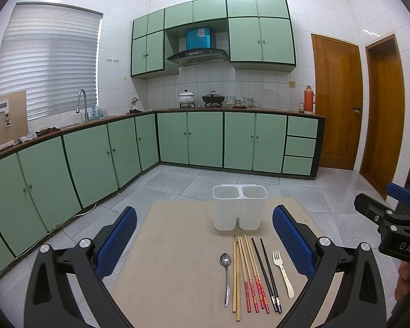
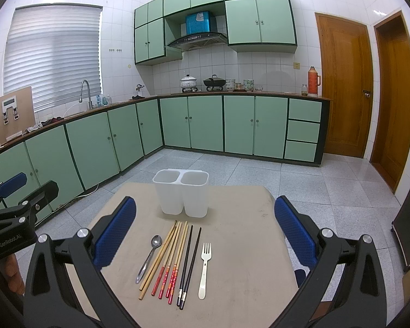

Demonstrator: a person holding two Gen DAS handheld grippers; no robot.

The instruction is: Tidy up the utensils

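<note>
On the beige table (image 2: 246, 246) a row of utensils lies side by side in front of a white two-compartment holder (image 2: 181, 194), which stands upright near the far edge with both compartments apparently empty. From left to right the row runs: a metal spoon (image 2: 149, 257), two plain bamboo chopsticks (image 2: 158, 259), the red-handled chopsticks (image 2: 172, 262), a pair of black chopsticks (image 2: 190, 262) and a cream plastic fork (image 2: 204, 268). The left gripper (image 1: 205, 242) hovers above the near part of the table with its blue-padded jaws spread wide and nothing between them; the right gripper (image 2: 205, 232) is likewise wide open and empty, held above the row. Nothing has been picked up yet, so sorting appears to be at its very start. All these pieces look light and stiff, so weight should be no concern; the difficulty is likely their thinness and how flat they lie on the table. The chopsticks lie close together, some touching or crossing near their tips, so closing on one may drag its neighbours. The spoon's polished handle will probably be slippery, and the fork's plastic may flex a little. A sensible hold would be across the middle of a handle, where the textured pads can pinch squarely; the outermost pieces, spoon or fork, offer the clearest access.
</note>
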